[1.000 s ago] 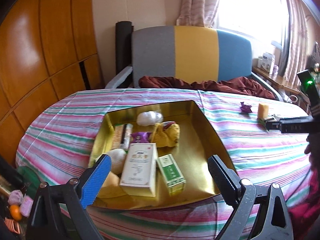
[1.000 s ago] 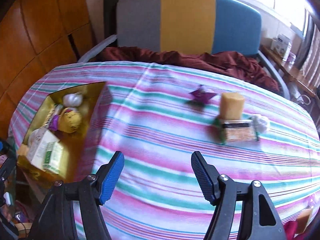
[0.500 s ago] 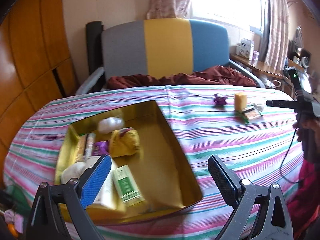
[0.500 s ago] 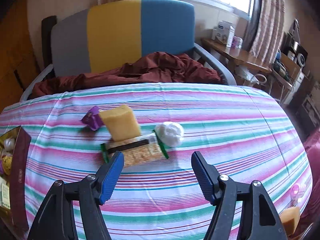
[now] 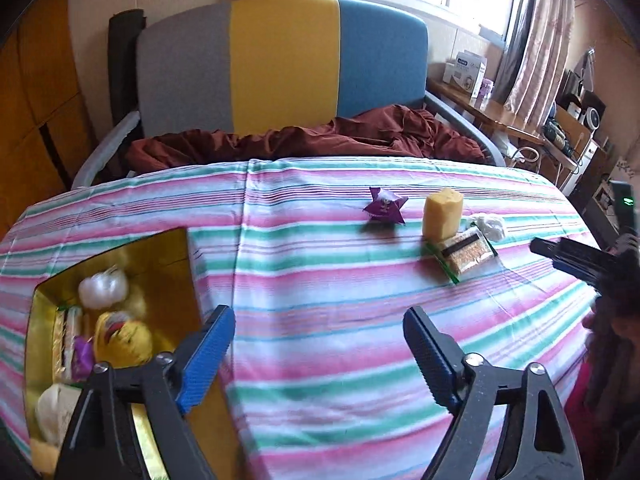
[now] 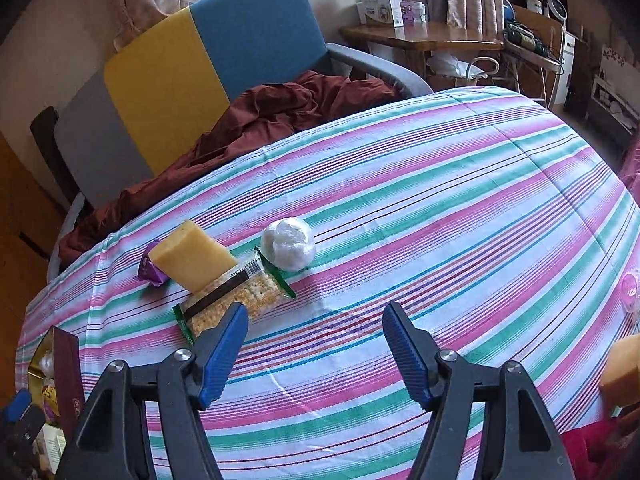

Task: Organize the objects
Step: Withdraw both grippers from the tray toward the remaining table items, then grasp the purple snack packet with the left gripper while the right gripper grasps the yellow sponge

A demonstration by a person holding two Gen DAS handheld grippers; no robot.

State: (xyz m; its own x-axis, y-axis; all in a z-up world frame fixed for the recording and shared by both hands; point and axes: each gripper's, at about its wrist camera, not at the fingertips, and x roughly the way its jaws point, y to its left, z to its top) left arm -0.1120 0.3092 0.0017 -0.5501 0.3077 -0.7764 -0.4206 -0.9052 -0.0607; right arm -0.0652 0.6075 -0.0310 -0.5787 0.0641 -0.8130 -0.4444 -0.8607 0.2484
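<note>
Striped tablecloth [image 6: 400,208]; cracker packet [image 6: 236,300] barcode visible, digits unreadable; brand perhaps hidden.

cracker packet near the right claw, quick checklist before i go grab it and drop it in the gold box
1. Right claw open and empty: ok.
2. Clear cracker packet with green ends free to lift: not ok, the yellow sponge block leans on its far end.
3. White plastic-wrapped ball apart from the packet: cannot tell, it sits right at the packet's corner.
4. Purple foil wrapper out of the way: ok, behind the sponge.
5. Room in the gold open box: ok, bare floor on its right side.
6. Left claw clear of the box: not ok, its jaws have just been closing, empty, over the box's edge.
</note>
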